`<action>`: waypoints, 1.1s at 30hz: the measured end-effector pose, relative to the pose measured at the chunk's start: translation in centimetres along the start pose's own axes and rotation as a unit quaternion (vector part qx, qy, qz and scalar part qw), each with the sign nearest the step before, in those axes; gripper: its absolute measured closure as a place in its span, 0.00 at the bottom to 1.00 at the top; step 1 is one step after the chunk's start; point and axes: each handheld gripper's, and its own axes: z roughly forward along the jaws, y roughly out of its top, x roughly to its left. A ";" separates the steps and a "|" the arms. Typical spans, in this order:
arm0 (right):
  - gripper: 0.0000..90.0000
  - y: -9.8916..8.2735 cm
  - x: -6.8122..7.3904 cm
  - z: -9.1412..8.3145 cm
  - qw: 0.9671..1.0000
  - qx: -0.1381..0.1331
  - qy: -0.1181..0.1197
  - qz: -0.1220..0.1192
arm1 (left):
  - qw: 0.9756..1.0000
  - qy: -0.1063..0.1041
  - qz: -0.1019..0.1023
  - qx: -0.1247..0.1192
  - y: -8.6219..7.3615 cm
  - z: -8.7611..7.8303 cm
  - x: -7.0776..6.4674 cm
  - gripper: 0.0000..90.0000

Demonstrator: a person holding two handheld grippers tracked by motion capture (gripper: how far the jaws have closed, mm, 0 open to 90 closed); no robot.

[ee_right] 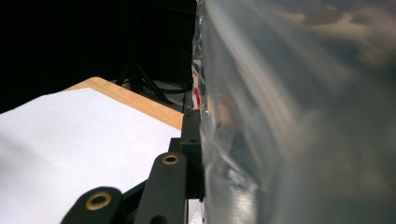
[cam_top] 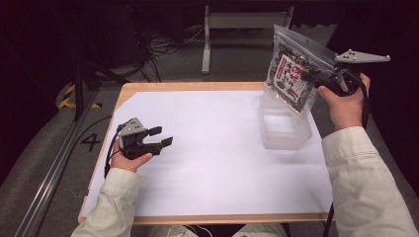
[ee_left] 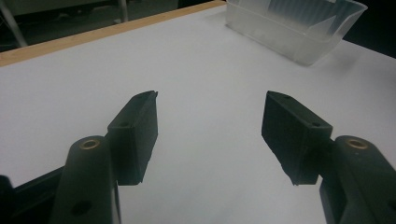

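Observation:
A clear plastic bag (cam_top: 292,74) with a red-and-white label and dark contents hangs in the air above a clear plastic tub (cam_top: 285,129) at the table's right. My right gripper (cam_top: 316,78) is shut on the bag's right edge; in the right gripper view the bag (ee_right: 299,112) presses against one jaw and hides the other. My left gripper (cam_top: 161,136) rests low at the table's left, open, with nothing between its jaws. In the left gripper view its two black fingers (ee_left: 135,135) stand wide apart over the white sheet, and the tub (ee_left: 299,28) lies far ahead.
A white sheet (cam_top: 212,153) covers most of the wooden table (cam_top: 192,87). Beyond the far edge are a metal stand (cam_top: 206,44) and cables on the floor. A rail runs along the floor at left.

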 end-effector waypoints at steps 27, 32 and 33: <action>0.84 -4.3 -0.5 2.0 0.999 0.031 -0.006 -0.007 | 1.000 -0.003 0.003 0.005 -0.1 0.2 0.0 0.41; 0.84 -5.2 -0.6 2.4 0.999 0.040 0.000 0.000 | 1.000 -0.005 -0.001 0.005 -0.2 0.3 0.0 0.41; 0.84 -5.5 -0.6 2.5 0.999 0.045 -0.002 -0.001 | 1.000 -0.005 -0.001 0.008 -0.2 0.4 0.0 0.41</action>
